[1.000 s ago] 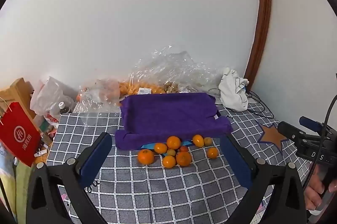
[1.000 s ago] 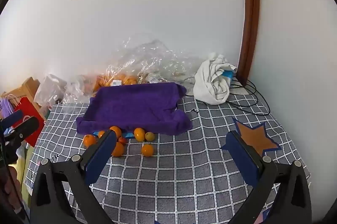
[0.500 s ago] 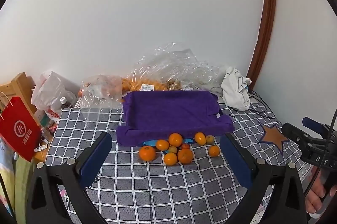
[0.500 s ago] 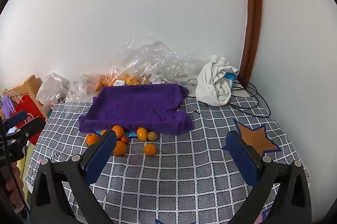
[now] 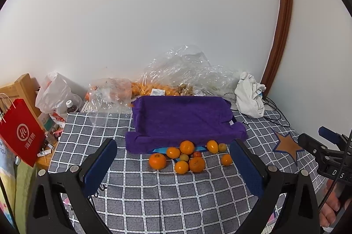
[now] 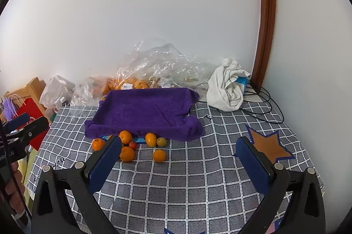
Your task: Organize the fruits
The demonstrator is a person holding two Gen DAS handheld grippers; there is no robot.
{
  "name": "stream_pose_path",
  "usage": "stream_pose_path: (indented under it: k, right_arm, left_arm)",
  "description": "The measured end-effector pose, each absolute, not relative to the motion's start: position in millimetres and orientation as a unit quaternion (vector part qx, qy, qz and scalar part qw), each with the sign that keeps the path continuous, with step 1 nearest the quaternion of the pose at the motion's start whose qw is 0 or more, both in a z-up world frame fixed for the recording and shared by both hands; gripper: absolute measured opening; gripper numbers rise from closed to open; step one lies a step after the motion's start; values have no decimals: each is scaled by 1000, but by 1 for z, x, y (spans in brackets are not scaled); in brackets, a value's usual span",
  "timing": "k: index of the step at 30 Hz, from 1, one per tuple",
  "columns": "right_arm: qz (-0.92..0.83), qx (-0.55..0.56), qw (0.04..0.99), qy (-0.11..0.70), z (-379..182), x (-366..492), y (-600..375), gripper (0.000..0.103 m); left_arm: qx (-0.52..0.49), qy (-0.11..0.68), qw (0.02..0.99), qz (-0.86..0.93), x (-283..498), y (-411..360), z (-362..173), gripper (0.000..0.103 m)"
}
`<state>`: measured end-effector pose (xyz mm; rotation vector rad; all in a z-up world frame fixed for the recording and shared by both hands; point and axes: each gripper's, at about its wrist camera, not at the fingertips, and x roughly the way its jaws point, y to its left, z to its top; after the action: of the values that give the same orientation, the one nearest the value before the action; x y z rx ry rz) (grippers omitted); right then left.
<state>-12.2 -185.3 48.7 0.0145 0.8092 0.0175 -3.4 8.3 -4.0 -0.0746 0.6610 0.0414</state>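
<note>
We hold our left gripper (image 5: 173,164) up above the bed, and its two blue padded fingers (image 5: 100,164) stand wide apart with nothing between them. Our right gripper (image 6: 179,162) is the same: its blue fingers (image 6: 104,162) are spread wide and hold nothing. Both hang in the air, near the fruit but not touching it.

A pile of small round orange fruits (image 5: 184,157) lies on the grey bed cover with white squares (image 5: 176,201). The fruits sit close together, just in front of the near edge of a soft purple towel (image 5: 184,119) that is shaped like a tray with raised sides. Nothing lies on the towel. One little orange fruit (image 6: 159,155) sits a bit apart from the pile, closer to us. A small yellow-green fruit (image 6: 161,141) rests right beside the towel's edge, and a tiny red fruit (image 5: 197,154) sits in the middle of the pile.

Behind the towel, crinkly clear plastic bags (image 5: 187,73) lean by the white wall, some with more orange fruit inside. A bunched-up white cloth (image 6: 226,91) lies to the right of the towel. A shiny red paper bag (image 5: 19,137) stands off the left side of the bed.
</note>
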Motion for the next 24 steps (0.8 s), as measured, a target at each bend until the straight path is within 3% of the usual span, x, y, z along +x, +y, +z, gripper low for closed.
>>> stream_pose_path:
  k: [24]
  right_arm:
    - [14,5,922,388,46,-18,-181,102]
  left_arm:
    - [-43,322,945,21,-4,13,-2,103]
